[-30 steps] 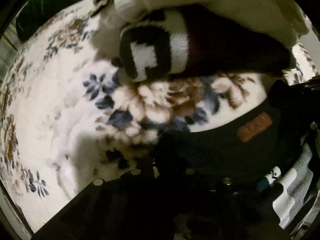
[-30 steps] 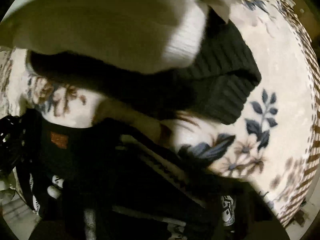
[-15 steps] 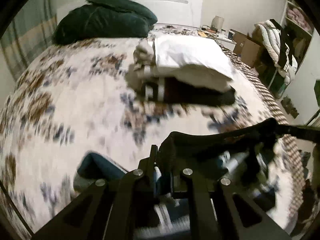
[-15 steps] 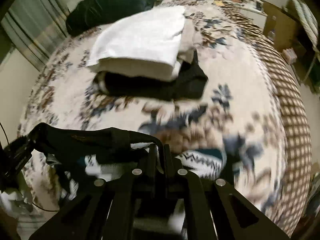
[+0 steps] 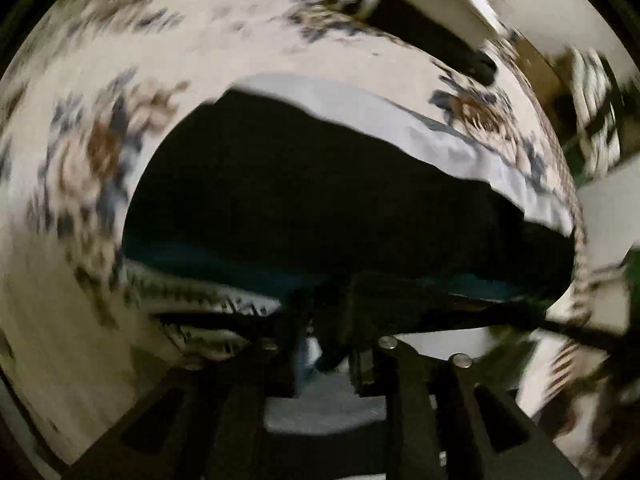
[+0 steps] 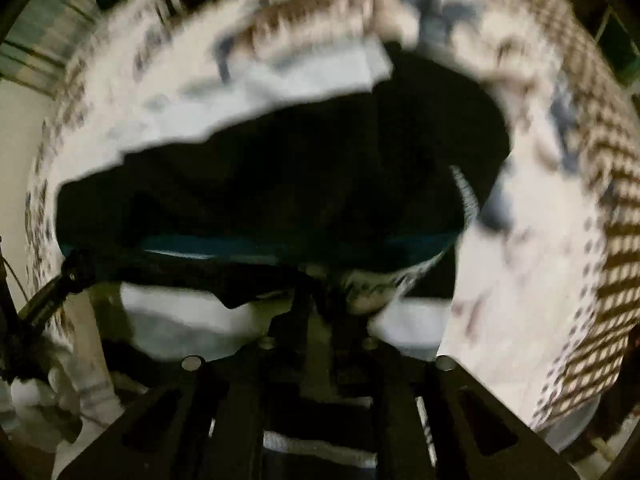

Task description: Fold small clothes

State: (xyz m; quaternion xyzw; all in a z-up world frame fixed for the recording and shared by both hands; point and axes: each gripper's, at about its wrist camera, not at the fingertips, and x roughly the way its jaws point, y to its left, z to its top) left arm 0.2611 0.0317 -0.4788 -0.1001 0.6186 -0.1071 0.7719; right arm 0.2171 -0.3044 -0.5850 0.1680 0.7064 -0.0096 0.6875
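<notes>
A small dark garment with a teal band and black-and-white patterned trim hangs spread between my two grippers above the floral bedspread. My left gripper is shut on one edge of it. My right gripper is shut on the other edge; the garment fills the middle of the right wrist view. A pale grey cloth shows just behind the garment, also in the right wrist view. Both views are motion-blurred.
A stack of folded clothes, white on dark, lies farther back on the bed. The bedspread's brown checked border runs along the right. Shelving stands off the bed's right side.
Both grippers have swung down toward the bedspread with the garment, which now hangs wide and fills both views. The folded stack has slid to the top edge of the view.
</notes>
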